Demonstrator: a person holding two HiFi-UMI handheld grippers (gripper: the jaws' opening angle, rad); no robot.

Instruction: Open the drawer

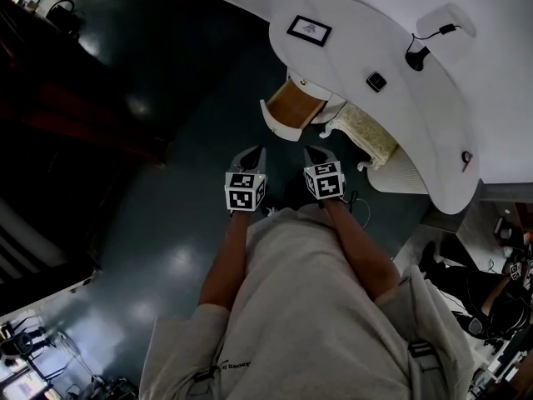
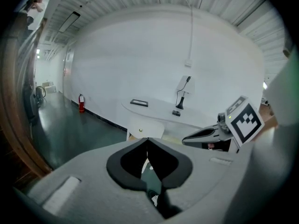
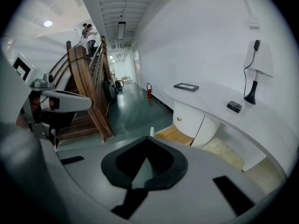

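Under the curved white desk (image 1: pixel 433 123) a drawer (image 1: pixel 293 107) stands pulled out, its wooden inside (image 3: pixel 175 133) showing. Behind the wood is a white panel with a small knob (image 3: pixel 179 119), which also shows in the left gripper view (image 2: pixel 140 130). My left gripper (image 1: pixel 259 151) and right gripper (image 1: pixel 310 151) hang side by side over the dark floor, short of the drawer's white front (image 1: pixel 279 125) and touching nothing. Both are shut and empty: the left gripper's (image 2: pixel 147 141) jaws meet, and so do the right gripper's (image 3: pixel 147 141).
On the desk lie a framed picture (image 1: pixel 309 30), a small black box (image 1: pixel 376 81) and a black desk lamp (image 1: pixel 416 58). A cream rug (image 1: pixel 366 133) lies under the desk. A wooden staircase (image 3: pixel 86 85) rises to the left, with people at its top. The floor is dark and glossy.
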